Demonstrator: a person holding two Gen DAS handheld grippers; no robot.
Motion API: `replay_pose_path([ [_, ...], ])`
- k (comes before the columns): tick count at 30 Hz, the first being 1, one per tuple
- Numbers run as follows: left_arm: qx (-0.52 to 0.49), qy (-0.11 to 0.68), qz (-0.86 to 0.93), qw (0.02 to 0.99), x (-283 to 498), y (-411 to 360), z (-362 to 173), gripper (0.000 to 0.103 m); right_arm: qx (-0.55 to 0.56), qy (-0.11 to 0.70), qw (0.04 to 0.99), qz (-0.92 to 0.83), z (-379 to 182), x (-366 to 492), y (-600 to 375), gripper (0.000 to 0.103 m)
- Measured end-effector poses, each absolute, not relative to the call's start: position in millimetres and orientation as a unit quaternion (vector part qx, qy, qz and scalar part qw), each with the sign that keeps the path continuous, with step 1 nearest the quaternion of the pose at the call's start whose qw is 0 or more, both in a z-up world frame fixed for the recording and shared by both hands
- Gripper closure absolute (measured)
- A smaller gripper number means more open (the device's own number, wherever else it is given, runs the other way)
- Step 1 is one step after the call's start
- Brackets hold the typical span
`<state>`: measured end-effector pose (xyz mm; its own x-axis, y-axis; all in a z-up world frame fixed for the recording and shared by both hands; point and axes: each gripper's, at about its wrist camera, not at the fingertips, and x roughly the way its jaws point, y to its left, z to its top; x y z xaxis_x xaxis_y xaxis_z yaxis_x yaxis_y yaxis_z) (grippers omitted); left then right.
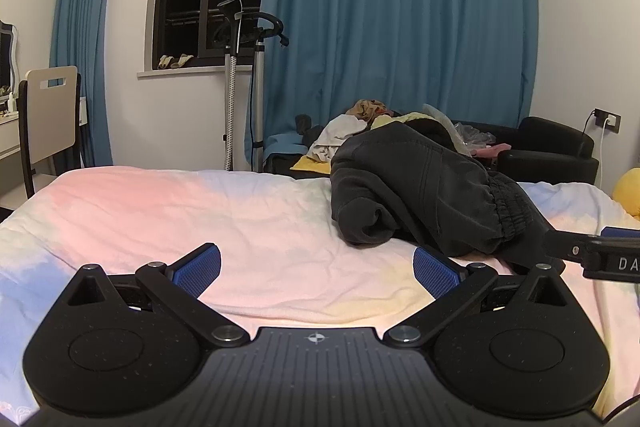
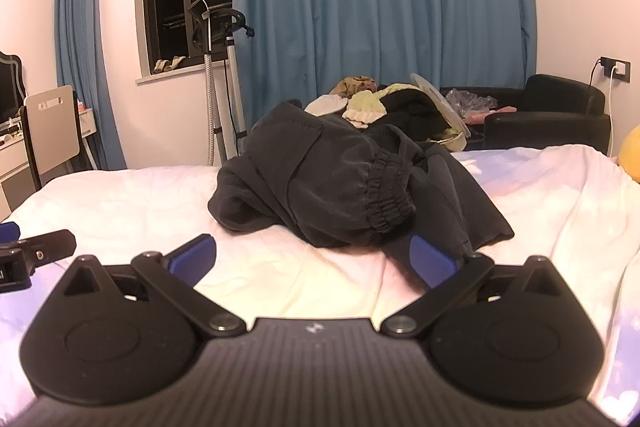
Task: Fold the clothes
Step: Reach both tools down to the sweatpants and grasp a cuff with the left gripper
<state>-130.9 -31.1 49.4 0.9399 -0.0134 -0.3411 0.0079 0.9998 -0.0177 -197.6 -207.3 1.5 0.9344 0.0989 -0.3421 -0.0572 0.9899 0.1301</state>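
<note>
My left gripper (image 1: 318,269) hovers over the bed (image 1: 160,211), fingers (image 1: 200,267) spread apart, empty. At two o'clock lies the dark grey sweatpants (image 1: 420,187), crumpled in a heap, elastic waistband (image 1: 508,211) bunched and facing me. My right gripper (image 2: 312,259) also has its fingers apart, the sweatpants at twelve o'clock, their edge just beside my right fingertip.

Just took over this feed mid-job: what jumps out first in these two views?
A crumpled dark grey garment lies heaped on the pastel bedspread, elastic waistband showing. Both grippers, left and right, hang open just short of it. Behind, blue curtains and a pile of clothes.
</note>
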Motion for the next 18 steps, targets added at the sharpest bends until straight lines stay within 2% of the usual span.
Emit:
replay_pose_path([
  [8, 0.07, 0.172, -0.031, 0.982, -125, -55, 45, 0.0, 0.098, 0.173, 0.98, 0.021, 11, -194, -228, 0.0],
  [18, 0.23, 0.17, -0.116, 0.951, -68, -157, 25, 0.0, 0.134, 0.158, 0.978, -0.01, 17, -184, -280, 0.0],
])
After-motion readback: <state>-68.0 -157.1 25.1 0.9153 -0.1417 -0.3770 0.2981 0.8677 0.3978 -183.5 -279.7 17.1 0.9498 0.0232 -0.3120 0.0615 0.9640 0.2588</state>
